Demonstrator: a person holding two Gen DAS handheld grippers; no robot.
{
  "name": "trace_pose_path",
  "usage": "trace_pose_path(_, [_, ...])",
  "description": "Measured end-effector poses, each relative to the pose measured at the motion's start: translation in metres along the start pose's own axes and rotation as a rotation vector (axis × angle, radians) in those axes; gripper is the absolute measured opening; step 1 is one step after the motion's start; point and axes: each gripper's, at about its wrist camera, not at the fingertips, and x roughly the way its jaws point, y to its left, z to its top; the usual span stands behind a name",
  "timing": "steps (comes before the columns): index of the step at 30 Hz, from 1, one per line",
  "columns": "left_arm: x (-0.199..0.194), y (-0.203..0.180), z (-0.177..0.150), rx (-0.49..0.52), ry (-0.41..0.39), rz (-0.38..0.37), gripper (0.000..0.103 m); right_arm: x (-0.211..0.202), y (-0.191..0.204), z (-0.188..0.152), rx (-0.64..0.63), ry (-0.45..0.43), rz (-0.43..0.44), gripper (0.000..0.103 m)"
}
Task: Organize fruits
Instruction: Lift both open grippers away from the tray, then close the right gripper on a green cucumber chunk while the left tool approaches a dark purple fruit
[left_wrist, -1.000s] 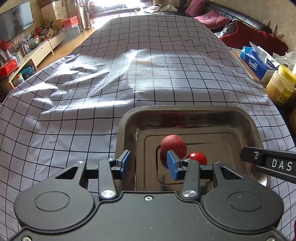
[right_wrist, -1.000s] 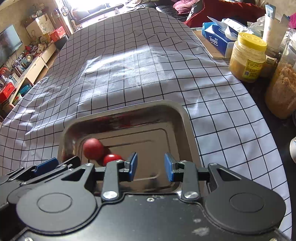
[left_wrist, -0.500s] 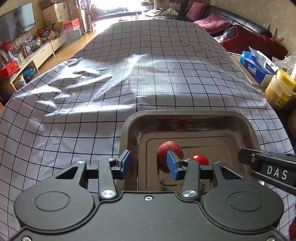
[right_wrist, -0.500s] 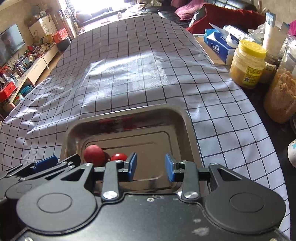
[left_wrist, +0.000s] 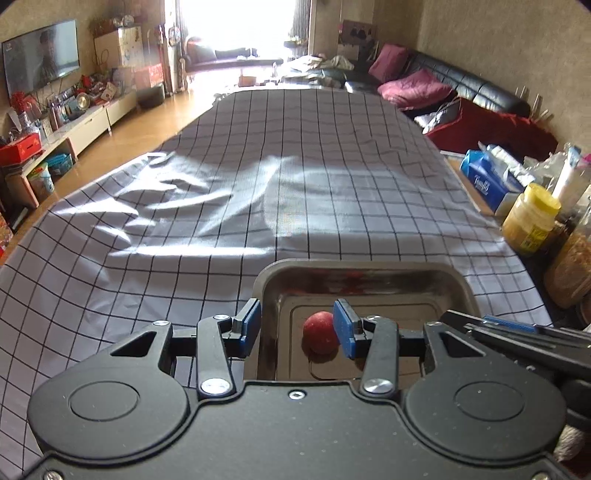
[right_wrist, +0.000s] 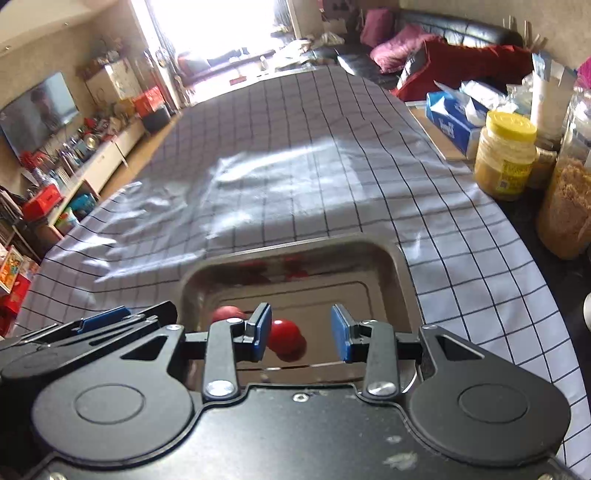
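A metal tray (left_wrist: 351, 264) (right_wrist: 295, 251) sits on the checked tablecloth just ahead of both grippers. A dull red round fruit (left_wrist: 319, 332) (right_wrist: 227, 314) and a bright red round fruit (right_wrist: 284, 334) lie side by side on its floor. My left gripper (left_wrist: 295, 326) hangs open above the tray's left rim, with nothing between its pads. My right gripper (right_wrist: 301, 332) is open over the tray; the bright red fruit lies below, beside its left pad and untouched. Each gripper shows at the edge of the other's view.
Along the table's right edge stand a blue tissue box (right_wrist: 454, 118), a yellow-lidded jar (right_wrist: 506, 155) and a tall jar of brown flakes (right_wrist: 569, 206). The checked cloth (left_wrist: 295, 166) stretches far ahead, rumpled at the left.
Both grippers have lifted and tipped up, so the tray and fruits sit lower in view. The bright red fruit is now hidden in the left wrist view. The right jaws stand slightly wider.
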Motion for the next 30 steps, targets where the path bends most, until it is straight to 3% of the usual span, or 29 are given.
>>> trace_pose_path(7, [-0.031, 0.004, -0.017, 0.017, -0.038, -0.016, 0.053, -0.021, 0.009, -0.023, -0.059, -0.043, 0.041, 0.038])
trace_pose_path(18, [-0.064, 0.025, -0.082, 0.056, -0.046, -0.043, 0.053, -0.059, -0.013, -0.074, -0.131, -0.094, 0.057, 0.038])
trace_pose_path(30, [-0.056, 0.034, -0.144, 0.046, -0.118, 0.018, 0.053, -0.066, -0.055, -0.138, -0.065, -0.165, 0.045, 0.039])
